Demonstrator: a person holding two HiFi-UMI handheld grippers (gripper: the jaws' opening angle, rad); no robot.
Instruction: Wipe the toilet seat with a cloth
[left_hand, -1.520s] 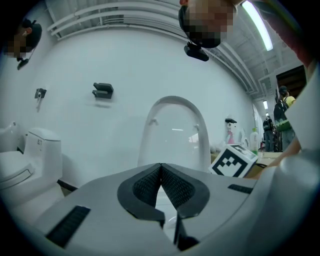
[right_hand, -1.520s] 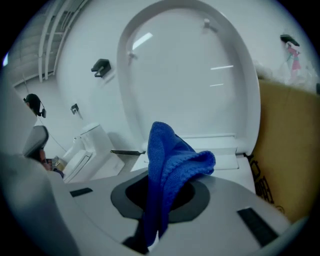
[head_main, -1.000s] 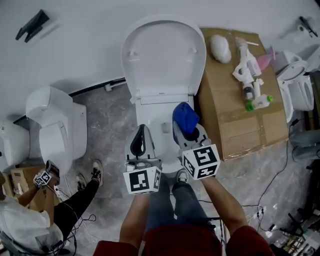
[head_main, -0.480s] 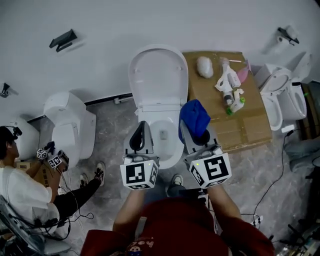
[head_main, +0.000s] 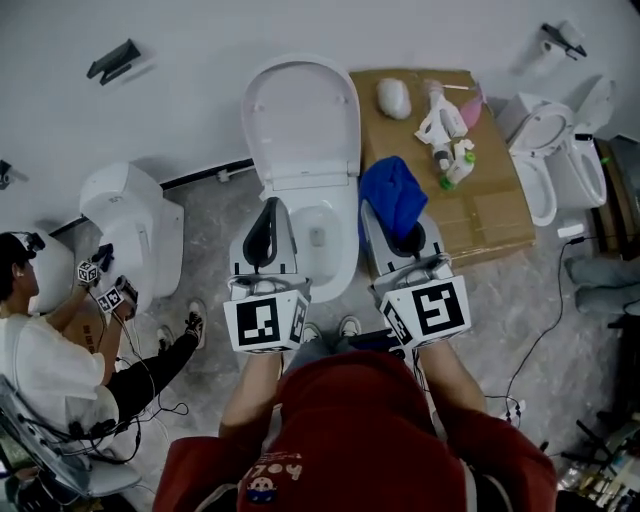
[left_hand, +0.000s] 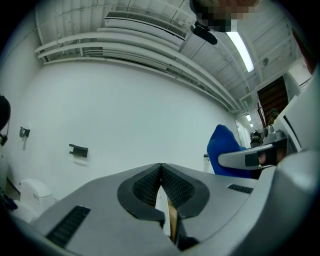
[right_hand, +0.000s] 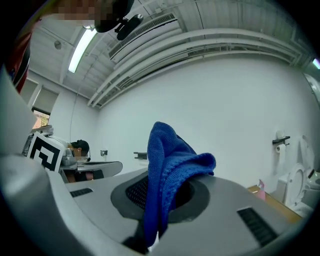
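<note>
My right gripper (right_hand: 161, 192) is clamped on the blue cloth (right_hand: 172, 160). My left gripper (left_hand: 161, 172) has its jaws pressed together, empty. Both seem to hover over the toilet (head_main: 300, 110).

Toilet (head_main: 300, 125) ahead, cardboard box (head_main: 475, 210) at its right, bottles (head_main: 438, 125) on box

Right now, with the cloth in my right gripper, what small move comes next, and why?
Probably tip the right gripper down and lower it toward the toilet seat. It is shut on the blue cloth, but it points level and its own view shows only wall, not the seat. The lid stands open. The left gripper is shut and empty.
</note>
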